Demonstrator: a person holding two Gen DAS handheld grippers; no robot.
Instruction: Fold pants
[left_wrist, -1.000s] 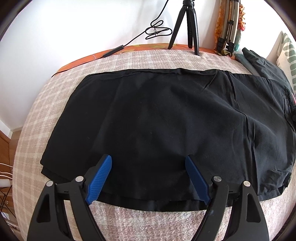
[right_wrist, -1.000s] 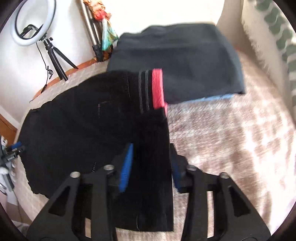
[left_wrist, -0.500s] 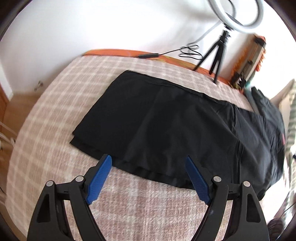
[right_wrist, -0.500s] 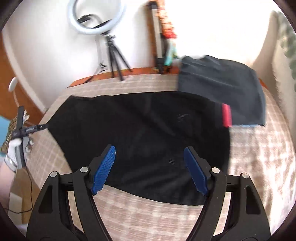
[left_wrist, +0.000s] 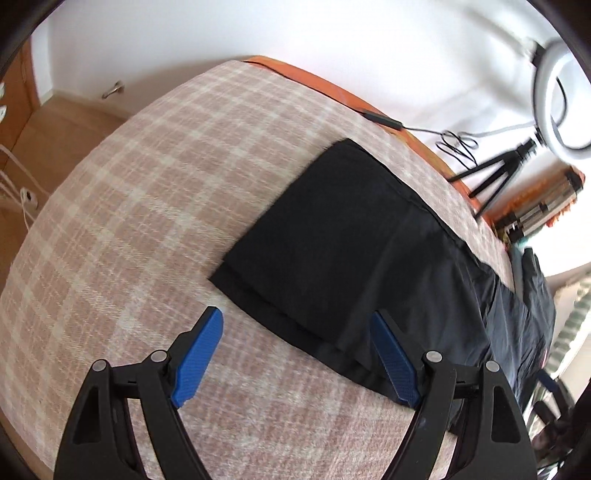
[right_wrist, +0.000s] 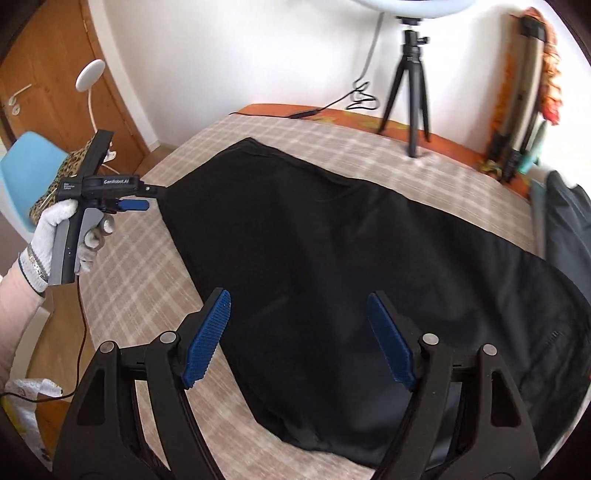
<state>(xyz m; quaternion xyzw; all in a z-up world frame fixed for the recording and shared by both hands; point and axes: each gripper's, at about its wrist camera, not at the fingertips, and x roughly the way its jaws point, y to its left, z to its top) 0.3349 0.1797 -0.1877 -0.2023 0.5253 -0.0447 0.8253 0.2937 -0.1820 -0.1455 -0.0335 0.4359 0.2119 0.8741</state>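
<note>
Black pants (right_wrist: 351, 258) lie flat on the plaid bed, folded lengthwise, leg hems to the left. In the left wrist view the pants (left_wrist: 362, 266) run from the centre to the right. My left gripper (left_wrist: 295, 354) is open and empty, above the bed just off the near hem corner. It also shows in the right wrist view (right_wrist: 136, 201), held in a gloved hand at the hem end. My right gripper (right_wrist: 299, 336) is open and empty above the near edge of the pants.
The plaid bed cover (left_wrist: 129, 206) spreads left of the pants. A ring light tripod (right_wrist: 410, 96) stands at the far edge. Another dark garment (right_wrist: 569, 221) lies at the right. A blue chair (right_wrist: 26, 166) and a wooden door (right_wrist: 55, 74) stand left.
Both grippers pulled back and swung left. My right gripper was closed around a fold of the pants a second ago and is now open, the pants lying flat.
</note>
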